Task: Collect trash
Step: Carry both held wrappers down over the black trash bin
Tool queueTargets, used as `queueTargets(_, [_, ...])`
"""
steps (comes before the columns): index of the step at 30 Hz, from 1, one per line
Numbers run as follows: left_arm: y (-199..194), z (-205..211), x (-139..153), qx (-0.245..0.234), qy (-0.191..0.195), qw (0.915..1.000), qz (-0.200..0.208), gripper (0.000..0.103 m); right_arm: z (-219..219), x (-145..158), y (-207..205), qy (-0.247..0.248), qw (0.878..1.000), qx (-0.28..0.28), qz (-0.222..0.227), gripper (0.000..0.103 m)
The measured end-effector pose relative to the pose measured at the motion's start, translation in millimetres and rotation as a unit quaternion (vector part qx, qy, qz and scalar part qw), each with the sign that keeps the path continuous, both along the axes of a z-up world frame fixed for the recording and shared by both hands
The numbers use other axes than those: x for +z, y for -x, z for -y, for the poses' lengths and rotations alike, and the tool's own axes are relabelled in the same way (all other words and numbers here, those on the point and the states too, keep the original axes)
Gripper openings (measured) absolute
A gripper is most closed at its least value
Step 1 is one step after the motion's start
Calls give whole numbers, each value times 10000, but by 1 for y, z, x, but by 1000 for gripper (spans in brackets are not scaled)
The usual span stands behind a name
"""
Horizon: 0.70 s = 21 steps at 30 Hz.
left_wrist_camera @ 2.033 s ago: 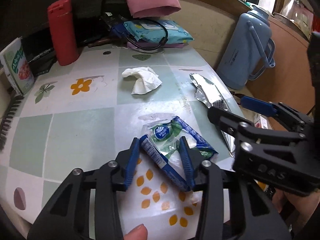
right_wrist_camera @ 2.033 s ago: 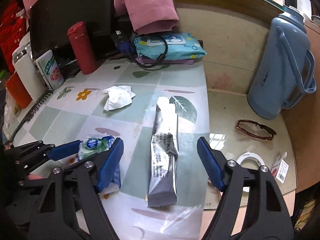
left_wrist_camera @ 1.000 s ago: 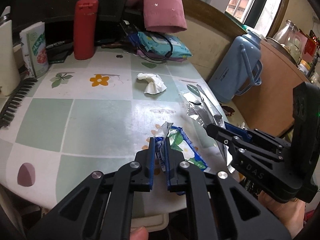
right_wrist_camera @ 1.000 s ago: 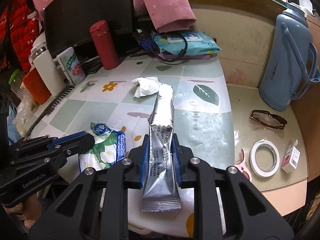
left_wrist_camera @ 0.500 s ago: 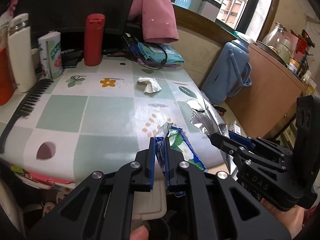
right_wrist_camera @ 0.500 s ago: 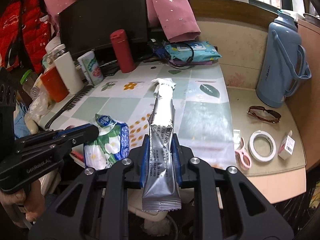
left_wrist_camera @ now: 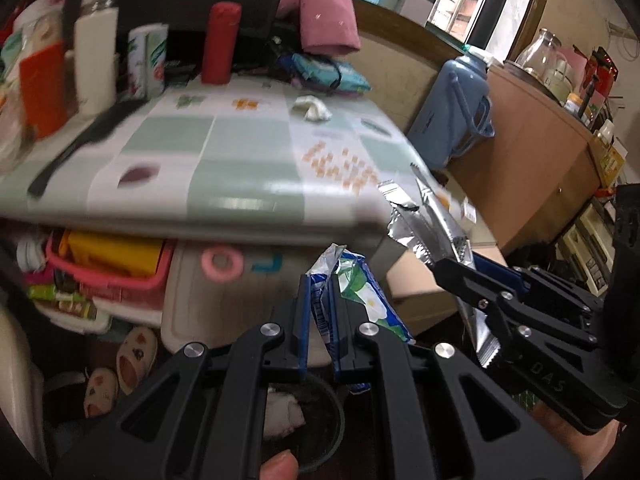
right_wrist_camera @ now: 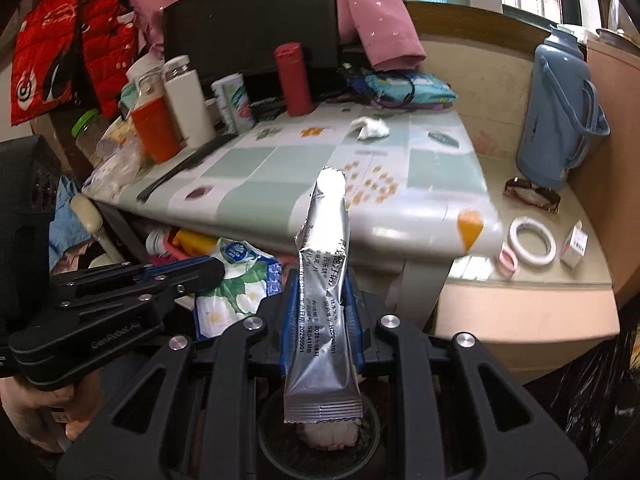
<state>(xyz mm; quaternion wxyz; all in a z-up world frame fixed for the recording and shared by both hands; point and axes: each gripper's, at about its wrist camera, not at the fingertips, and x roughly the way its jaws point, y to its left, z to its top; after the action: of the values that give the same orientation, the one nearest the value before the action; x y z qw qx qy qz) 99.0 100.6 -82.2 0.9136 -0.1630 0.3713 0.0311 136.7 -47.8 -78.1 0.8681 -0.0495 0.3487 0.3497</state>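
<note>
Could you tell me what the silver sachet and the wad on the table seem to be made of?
Silver sachet: looks like metallised foil film, shiny and creased, with crimped serrated ends. Wad: probably tissue paper, white, matte, softly crumpled; it is too small to tell further.

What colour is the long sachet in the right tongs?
Shiny silver foil with dark print, the sachet shows best in the right wrist view.

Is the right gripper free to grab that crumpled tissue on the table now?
Probably not: the right gripper is shut on the silver sachet and off the table's near edge, while the tissue lies far across the table.
</note>
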Motion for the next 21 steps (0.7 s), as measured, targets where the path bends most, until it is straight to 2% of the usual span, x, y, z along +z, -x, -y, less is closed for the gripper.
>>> queueTargets(5, [27, -2, -30, 63, 40, 9997, -213, 8, 6, -29, 26, 36, 9998, 23, -192, 22])
queueTargets(11, [53, -2, -84, 128, 115, 9975, -689, 8, 13, -75, 51, 199, 9987, -3, -475, 23])
queueTargets(21, [59, -2, -175, 163, 152, 9883, -1512, 9, 18, -168, 61, 555, 9903, -130, -1267, 23])
